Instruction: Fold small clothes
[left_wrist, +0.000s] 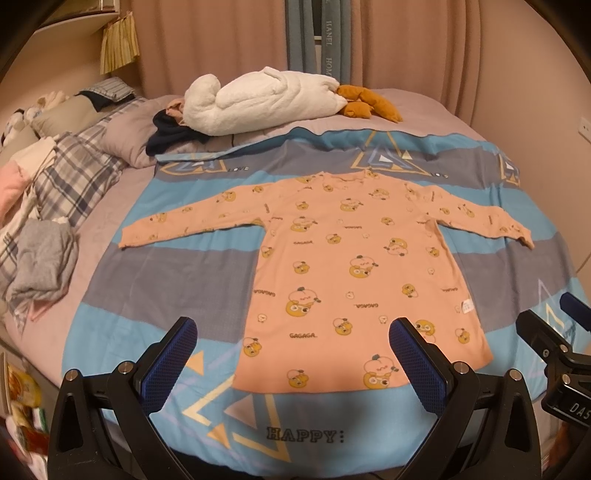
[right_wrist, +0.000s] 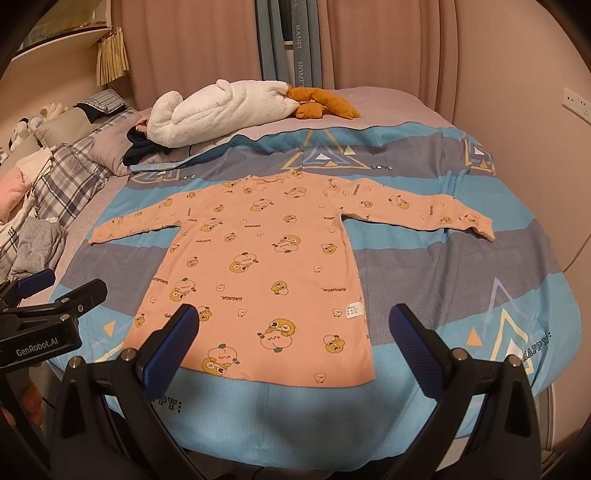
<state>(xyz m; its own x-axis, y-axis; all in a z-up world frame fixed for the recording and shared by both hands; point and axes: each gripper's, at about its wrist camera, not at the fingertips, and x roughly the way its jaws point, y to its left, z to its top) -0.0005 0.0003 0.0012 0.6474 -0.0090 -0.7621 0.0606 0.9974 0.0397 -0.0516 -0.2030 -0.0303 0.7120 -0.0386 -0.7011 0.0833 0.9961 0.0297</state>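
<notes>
Nearest, two grippers, both empty: left gripper (left_wrist: 293, 354) with jaws spread wide, poised over the near hem; right gripper (right_wrist: 291, 341) likewise wide apart, over the near hem further right; neither touches cloth. Item proper: one small long-sleeved top (left_wrist: 354, 266), peach with yellow cartoon print, laid flat and face-down or inside-out (the lettering reads reversed in places), hem near, neckline far, both sleeves spread out to left and right. It lies on a blue-and-grey quilt (left_wrist: 159, 280) that covers the bed. Handling, as judged: thin knit, light, limp, no stiffness of its own; it will drape and sag from any single hold, and may drag or bunch on the quilt rather than slide cleanly. Not fragile. Suggested holds: pinch at edges only, where a jaw can get under a single layer, namely the left sleeve cuff (left_wrist: 127, 240) and the right sleeve cuff (right_wrist: 484, 227) for folding sleeves inward, then the two hem corners for the lengthwise fold. A small label (right_wrist: 353, 309) shows near the right side seam. Beyond, not of the task: a grey garment (left_wrist: 44, 258) heaped at left on checked bedding; a white plush toy (left_wrist: 266, 99) with orange feet at the far edge; curtains (right_wrist: 388, 48) behind.
</notes>
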